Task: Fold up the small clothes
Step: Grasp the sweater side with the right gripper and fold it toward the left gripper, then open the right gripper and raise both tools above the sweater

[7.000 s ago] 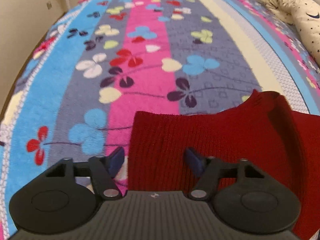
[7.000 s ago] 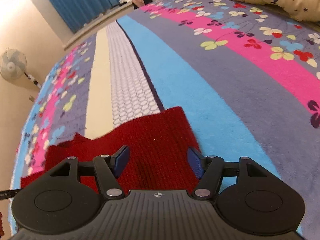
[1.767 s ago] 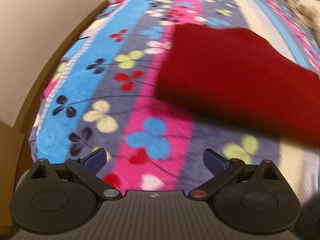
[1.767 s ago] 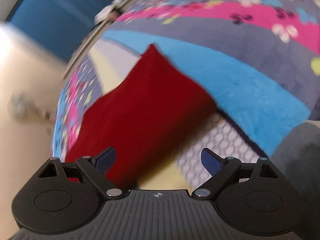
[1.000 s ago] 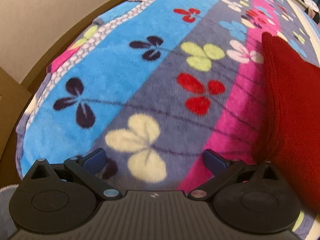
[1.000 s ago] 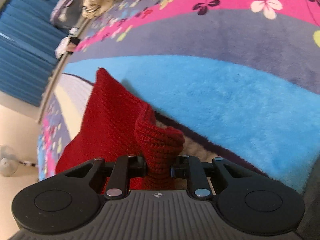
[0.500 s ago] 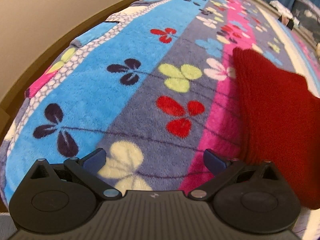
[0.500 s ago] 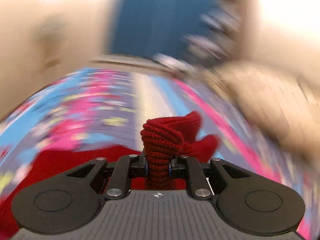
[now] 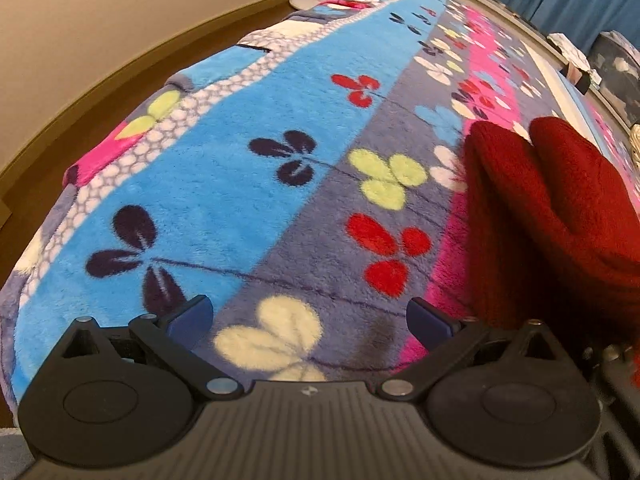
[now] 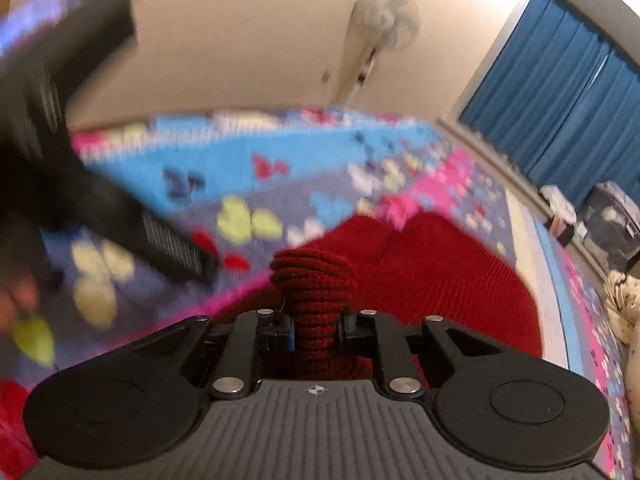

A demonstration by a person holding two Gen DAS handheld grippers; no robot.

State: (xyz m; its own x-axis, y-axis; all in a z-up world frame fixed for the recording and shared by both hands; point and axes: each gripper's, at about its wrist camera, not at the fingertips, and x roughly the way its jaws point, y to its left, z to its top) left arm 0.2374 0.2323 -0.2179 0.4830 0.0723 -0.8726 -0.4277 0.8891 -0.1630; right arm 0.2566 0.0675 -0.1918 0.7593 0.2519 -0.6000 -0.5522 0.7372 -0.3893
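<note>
ahead of our left gripper point(image 9: 308, 314), its jaws spread wide, only flat flowered blanket point(image 9: 240, 184) lies open to the bed's far edge. the red knit garment point(image 9: 560, 216) rises as a folded hump close on its right. our right gripper point(image 10: 316, 330) has that bunched knit filling its jaws, and the left tool blocks its left side.

Warm, even indoor light, no glare. Left wrist view was sharp, with strong fisheye bending at the edges of the striped floral fleece blanket point(image 9: 240, 184). Right wrist view was motion-blurred, worst at left; the red ribbed knit garment point(image 10: 440, 272) stayed fairly crisp.
</note>
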